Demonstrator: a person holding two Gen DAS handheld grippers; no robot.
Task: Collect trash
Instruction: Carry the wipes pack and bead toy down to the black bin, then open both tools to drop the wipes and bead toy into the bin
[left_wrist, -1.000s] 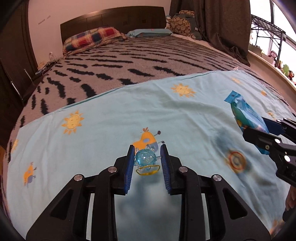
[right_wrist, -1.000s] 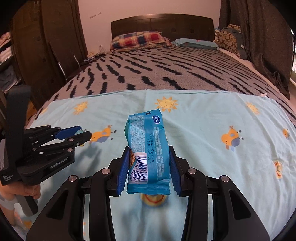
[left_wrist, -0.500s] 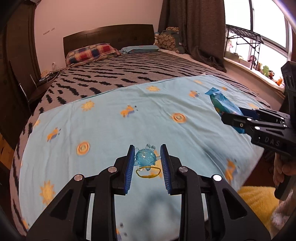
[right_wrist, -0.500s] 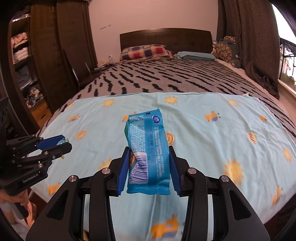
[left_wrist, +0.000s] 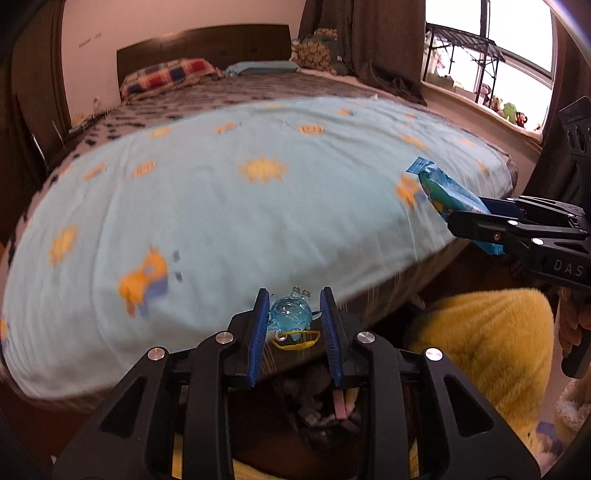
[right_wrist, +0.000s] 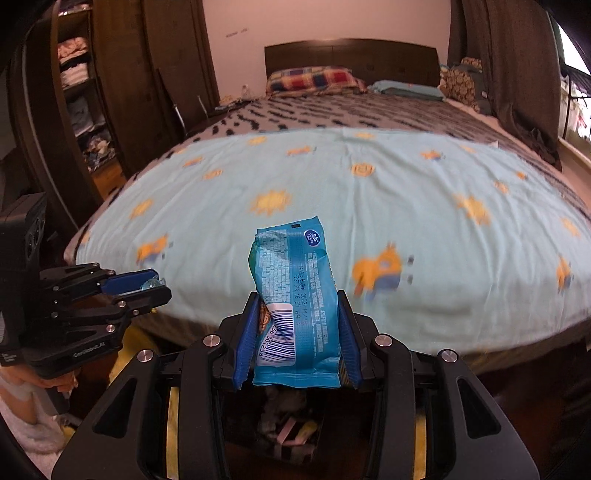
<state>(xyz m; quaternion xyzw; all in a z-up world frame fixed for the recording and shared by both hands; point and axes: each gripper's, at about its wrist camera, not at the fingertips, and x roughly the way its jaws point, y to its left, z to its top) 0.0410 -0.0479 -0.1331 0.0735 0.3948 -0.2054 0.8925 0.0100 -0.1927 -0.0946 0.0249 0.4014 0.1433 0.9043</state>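
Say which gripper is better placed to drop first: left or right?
Either, marginally right. The right gripper, shut on the blue wrapper, shows a dark opening with scraps directly beneath; the left gripper, holding the blue toy, sits over it too.

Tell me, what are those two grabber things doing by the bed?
A person is tidying up trash. The left gripper pinches a little clear blue turtle trinket, and the right gripper squeezes a blue snack wrapper. Both hang just off the foot of the bed, over the floor.
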